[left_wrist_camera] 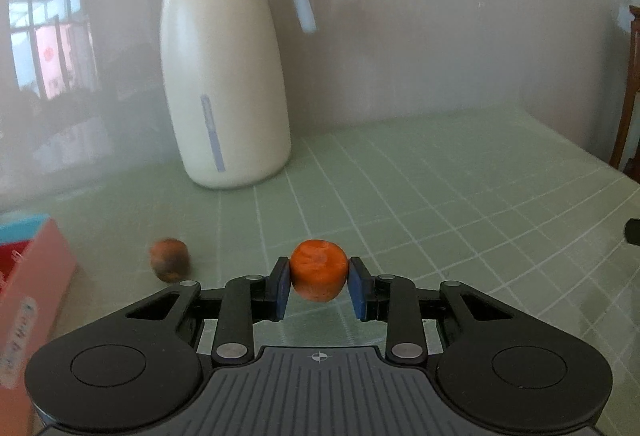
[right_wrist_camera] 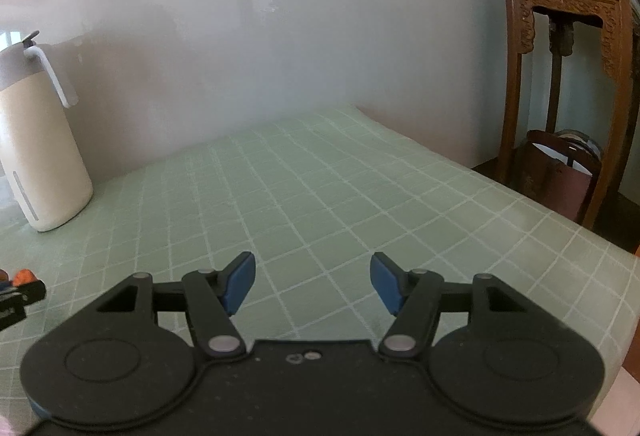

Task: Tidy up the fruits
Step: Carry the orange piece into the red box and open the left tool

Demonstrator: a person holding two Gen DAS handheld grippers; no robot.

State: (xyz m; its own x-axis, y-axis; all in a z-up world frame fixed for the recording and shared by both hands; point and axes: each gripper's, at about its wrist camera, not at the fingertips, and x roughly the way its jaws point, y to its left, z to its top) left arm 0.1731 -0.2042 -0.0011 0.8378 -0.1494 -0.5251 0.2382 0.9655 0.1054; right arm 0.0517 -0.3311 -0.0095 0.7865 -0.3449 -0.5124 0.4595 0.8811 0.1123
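Orange fruit (left_wrist_camera: 319,275) between the left tongs' (left_wrist_camera: 319,286) pads, clamped.

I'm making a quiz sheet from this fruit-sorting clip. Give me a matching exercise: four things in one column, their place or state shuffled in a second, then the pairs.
1. orange fruit
2. brown fruit
3. jug
4. right hand-held gripper

A. stands upright by the wall
B. open, nothing between its pads
C. clamped in the left hand-held gripper
D. lies loose on the green mat, beside a pink box

Pairs: 1-C, 2-D, 3-A, 4-B
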